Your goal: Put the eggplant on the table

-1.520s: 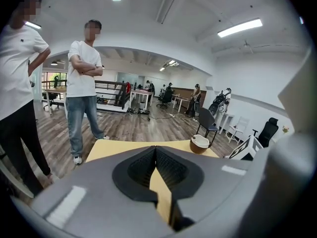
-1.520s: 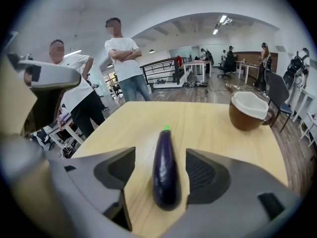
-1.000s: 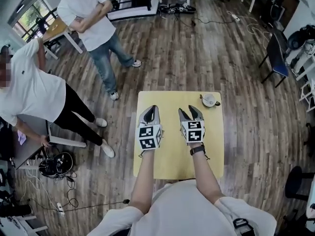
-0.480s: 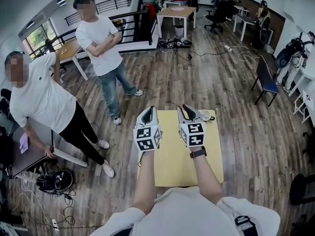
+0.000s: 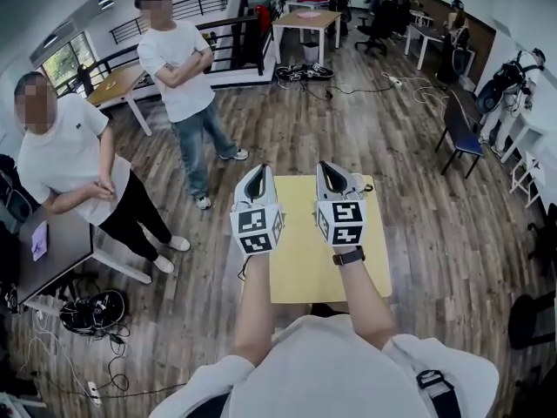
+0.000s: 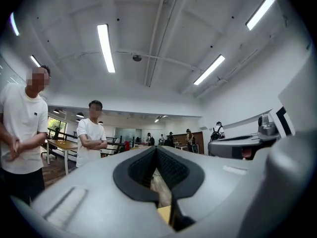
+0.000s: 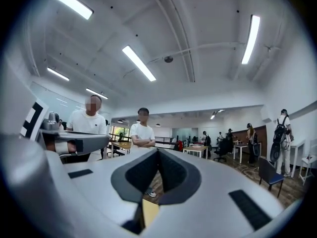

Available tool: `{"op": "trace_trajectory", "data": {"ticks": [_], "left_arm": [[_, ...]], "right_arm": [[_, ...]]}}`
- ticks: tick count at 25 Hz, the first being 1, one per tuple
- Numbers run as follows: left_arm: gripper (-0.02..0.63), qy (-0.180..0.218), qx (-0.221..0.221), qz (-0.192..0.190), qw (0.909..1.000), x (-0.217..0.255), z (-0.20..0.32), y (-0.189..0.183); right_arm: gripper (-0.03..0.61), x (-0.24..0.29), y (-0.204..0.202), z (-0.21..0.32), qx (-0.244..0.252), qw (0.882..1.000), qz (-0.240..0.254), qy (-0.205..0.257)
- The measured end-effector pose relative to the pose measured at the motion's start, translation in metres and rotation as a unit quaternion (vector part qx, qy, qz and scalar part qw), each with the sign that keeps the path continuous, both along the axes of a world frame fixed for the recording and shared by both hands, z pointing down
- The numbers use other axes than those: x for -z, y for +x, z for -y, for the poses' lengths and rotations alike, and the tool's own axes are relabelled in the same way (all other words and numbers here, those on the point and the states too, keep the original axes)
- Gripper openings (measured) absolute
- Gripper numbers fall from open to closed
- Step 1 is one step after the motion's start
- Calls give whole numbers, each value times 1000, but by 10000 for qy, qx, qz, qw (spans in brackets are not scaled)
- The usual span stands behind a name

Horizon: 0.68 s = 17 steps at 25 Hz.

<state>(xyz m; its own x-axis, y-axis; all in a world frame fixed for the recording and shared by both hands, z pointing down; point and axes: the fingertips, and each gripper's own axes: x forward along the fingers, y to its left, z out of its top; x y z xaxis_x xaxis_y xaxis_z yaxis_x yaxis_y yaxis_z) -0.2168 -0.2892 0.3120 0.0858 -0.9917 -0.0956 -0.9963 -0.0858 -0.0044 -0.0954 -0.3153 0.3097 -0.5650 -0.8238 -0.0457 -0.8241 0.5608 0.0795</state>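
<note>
Jaws are pressing together, empty, on left gripper [image 5: 258,174] and right gripper [image 5: 333,171], both hovering above yellow table [image 5: 300,264], its long axis running away from the person. Eggplant is showing nowhere.

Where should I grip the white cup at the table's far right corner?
Probably its right rim, from above: the white cup is mostly hidden behind the shut right gripper, and only that right edge shows on the yellow table.
</note>
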Motion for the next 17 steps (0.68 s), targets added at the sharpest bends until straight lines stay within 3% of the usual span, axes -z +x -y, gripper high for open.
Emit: {"op": "trace_trajectory", "data": {"ticks": [10,17], "left_arm": [[3,182,-9,-70,9998,11,-58,2],[3,-262,-160,-359,9989,-26,-83,15]], "right_arm": [[11,23,6,-63,-11,9995,-128,297],[11,-1,20,-87,-94,9989,-465,21]]}}
